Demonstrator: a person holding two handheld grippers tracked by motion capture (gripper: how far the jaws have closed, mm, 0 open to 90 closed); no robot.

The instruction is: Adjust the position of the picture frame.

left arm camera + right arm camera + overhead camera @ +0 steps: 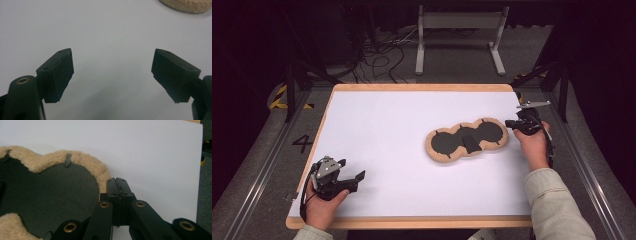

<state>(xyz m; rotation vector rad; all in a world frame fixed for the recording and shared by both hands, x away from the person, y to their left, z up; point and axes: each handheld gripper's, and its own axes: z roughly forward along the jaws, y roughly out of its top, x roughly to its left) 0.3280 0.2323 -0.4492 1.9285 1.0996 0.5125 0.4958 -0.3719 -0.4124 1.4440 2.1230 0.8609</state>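
From the high view, the fleece pad, a tan-edged figure-eight shape with dark insides, lies right of the middle of the white table, its long axis running across the table and tilted slightly away toward my right side. My right gripper sits at that far right end of the pad, touching or just beside its fuzzy rim, while my left gripper rests near the front left corner, well apart from the pad. So my right hand is by far the nearer one, and the pad stretches away from it toward the left. In the left gripper view, my left gripper's jaws are spread wide over bare white surface, nothing between them, with a bit of the pad's tan edge at the upper right. In the right gripper view, my right gripper has its jaws pressed together; I cannot tell whether any fleece is caught in them. The pad's rounded lobe lies immediately left of the tips, its fleece border brushing them.
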